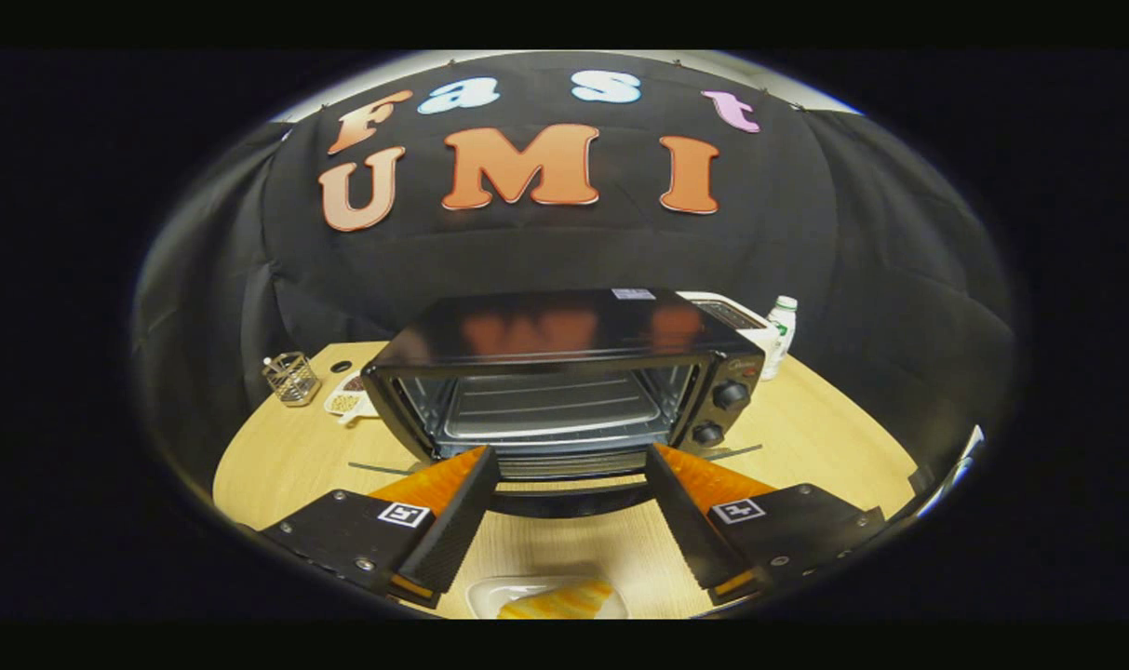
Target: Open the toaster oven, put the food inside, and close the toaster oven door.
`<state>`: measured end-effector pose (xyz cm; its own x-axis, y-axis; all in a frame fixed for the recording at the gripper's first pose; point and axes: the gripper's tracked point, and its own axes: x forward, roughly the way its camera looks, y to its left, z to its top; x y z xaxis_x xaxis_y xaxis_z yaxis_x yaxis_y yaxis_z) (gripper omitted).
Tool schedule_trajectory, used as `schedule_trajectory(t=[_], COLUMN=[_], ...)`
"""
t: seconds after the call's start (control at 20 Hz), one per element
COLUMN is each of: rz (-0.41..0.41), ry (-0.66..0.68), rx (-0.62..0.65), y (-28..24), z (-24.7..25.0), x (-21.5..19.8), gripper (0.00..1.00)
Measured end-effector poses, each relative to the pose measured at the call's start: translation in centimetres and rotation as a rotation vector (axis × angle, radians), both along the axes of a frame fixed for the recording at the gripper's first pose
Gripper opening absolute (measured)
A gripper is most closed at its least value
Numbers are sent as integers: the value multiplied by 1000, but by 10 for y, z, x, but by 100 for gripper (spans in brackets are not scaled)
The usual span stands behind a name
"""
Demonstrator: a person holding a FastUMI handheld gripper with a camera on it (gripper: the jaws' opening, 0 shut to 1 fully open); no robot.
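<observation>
A black toaster oven (pixel 564 372) stands on the wooden table just ahead of my fingers. Its door (pixel 569 484) is folded down flat toward me, and a wire rack and tray (pixel 550 409) show inside. Two knobs (pixel 729 395) sit on its right panel. My gripper (pixel 571 465) is open, its fingertips level with the lowered door's front edge and apart from it. Below and between the fingers, close to me, a white plate (pixel 490 596) holds a yellow-orange piece of food (pixel 559 603). Nothing is held between the fingers.
Left of the oven stand a small wire holder (pixel 291 378) and a white dish with snacks (pixel 348 400). A white bottle with a green cap (pixel 780 335) and a white appliance (pixel 727 312) stand behind the oven's right side. Bare table (pixel 834 447) lies on both sides.
</observation>
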<state>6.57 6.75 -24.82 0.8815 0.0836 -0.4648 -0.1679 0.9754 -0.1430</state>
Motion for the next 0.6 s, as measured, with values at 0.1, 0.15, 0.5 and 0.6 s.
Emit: schedule_trajectory(t=[0.1, 0.15, 0.5, 0.6], rz=[-10, -16, -40, -41], ry=[16, 27, 99, 138], rx=[-10, -18, -60, -78], y=[-5, -7, -20, -22], z=[-10, -14, -49, -63], x=[-9, -13, -33, -34], gripper=[95, 95, 95, 97])
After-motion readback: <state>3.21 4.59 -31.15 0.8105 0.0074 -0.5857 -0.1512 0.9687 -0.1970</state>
